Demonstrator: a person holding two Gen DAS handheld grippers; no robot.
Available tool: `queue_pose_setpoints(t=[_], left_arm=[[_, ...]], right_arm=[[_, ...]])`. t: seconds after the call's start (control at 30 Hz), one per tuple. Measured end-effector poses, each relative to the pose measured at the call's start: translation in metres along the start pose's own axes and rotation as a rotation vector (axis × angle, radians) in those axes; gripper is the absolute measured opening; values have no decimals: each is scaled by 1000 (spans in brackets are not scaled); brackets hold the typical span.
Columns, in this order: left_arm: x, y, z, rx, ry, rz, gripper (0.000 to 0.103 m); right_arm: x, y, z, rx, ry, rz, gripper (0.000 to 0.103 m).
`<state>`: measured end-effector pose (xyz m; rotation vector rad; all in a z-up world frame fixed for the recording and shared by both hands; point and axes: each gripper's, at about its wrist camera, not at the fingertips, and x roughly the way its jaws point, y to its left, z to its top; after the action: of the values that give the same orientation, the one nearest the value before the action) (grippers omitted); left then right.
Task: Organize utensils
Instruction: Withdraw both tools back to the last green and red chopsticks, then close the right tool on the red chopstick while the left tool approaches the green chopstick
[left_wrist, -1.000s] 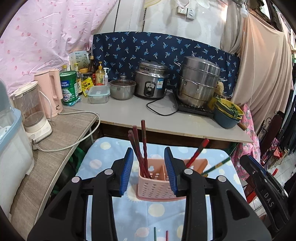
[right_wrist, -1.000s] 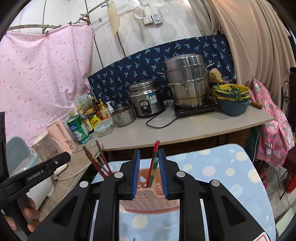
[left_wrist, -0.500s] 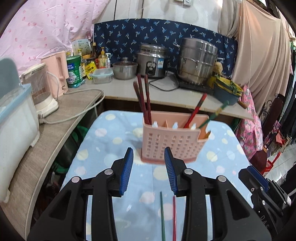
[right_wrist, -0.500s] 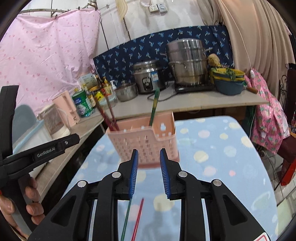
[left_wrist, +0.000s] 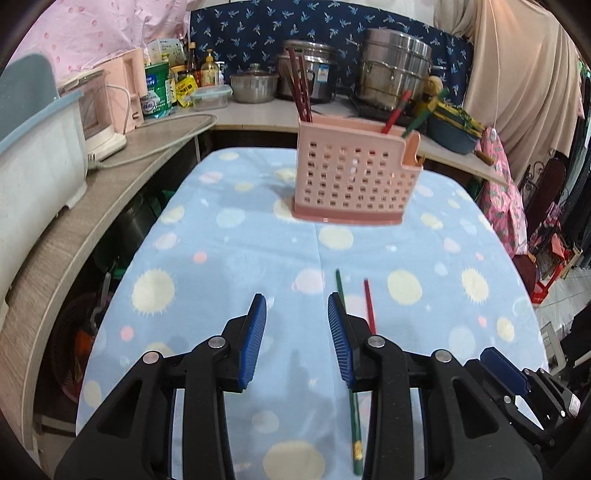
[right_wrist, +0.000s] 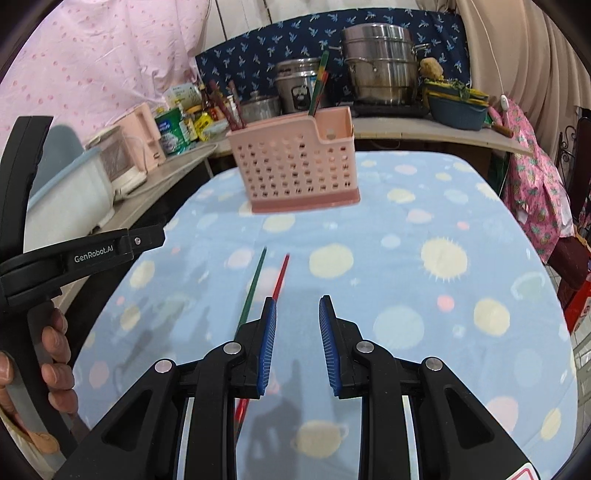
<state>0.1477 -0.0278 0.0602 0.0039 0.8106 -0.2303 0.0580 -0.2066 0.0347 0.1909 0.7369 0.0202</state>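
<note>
1. Left wrist view: the pink basket (left_wrist: 354, 177) on the blue dotted cloth (left_wrist: 221, 266) now sits farther off than half a second ago.
2. Left gripper (left_wrist: 296, 332) has backed away, jaws apart, empty.
3. Green chopstick (left_wrist: 347, 369) and red chopstick (left_wrist: 369, 306) lie flat, more exposed.
4. Right wrist view alone shows a hand (right_wrist: 55, 365); right gripper (right_wrist: 297, 334) gapes empty.

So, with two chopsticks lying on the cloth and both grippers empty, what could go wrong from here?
1. The green chopstick and red chopstick lie close together, so one grip may catch both.
2. They lie flat on the soft blue cloth; the fingers could snag fabric.
3. The pink utensil holder looks light, and the chopsticks inside lean, so a clumsy insertion might tip it.
</note>
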Motion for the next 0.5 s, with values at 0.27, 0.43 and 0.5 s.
queue_pose_setpoints(t=[0.27, 0.43, 0.5], left_arm=[[7, 3, -44, 1, 79, 0, 33], [8, 6, -62, -5, 113, 3, 33], [9, 6, -69, -5, 128, 4, 33]], right_arm=[[3, 13, -48, -21, 86, 24, 24], [6, 26, -67, -47, 120, 42, 24], [7, 30, -72, -52, 129, 48, 24]])
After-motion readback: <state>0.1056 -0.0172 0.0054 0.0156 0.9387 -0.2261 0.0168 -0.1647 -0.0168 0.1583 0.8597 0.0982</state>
